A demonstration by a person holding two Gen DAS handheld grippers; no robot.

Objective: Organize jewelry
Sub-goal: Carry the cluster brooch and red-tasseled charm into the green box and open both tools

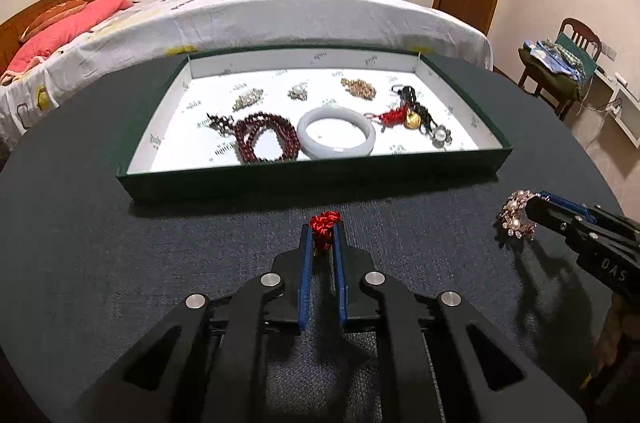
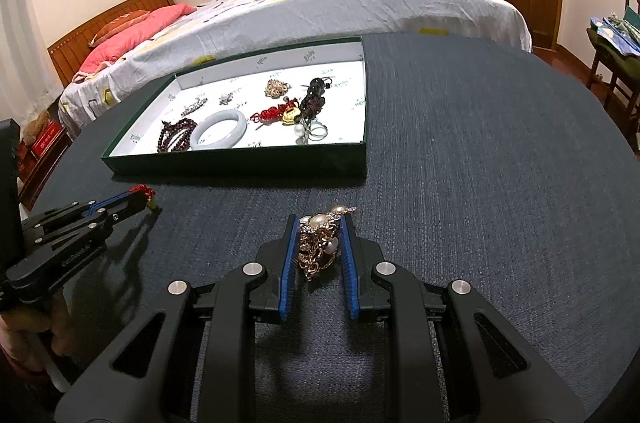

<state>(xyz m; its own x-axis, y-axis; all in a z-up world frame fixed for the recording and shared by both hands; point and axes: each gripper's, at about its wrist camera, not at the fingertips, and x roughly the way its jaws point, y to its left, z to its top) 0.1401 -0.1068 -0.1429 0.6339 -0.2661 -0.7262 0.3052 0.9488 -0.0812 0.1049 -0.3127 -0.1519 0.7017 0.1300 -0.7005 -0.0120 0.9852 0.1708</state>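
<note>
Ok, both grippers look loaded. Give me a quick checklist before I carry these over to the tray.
1. Left gripper shut on the red knot charm: ok.
2. Right gripper shut on the pearl brooch: ok.
3. Both pieces lifted off the table: cannot tell.
4. Path to the tray free of obstacles: ok.
5. Bare spot in the tray for a drop: ok, left and far right of the floor.
6. Grippers apart from each other: ok.

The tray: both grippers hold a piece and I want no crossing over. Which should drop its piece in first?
Probably the left gripper: its red knot faces the tray squarely, while the right gripper, holding the pearl brooch, sits off the tray's right end.
</note>
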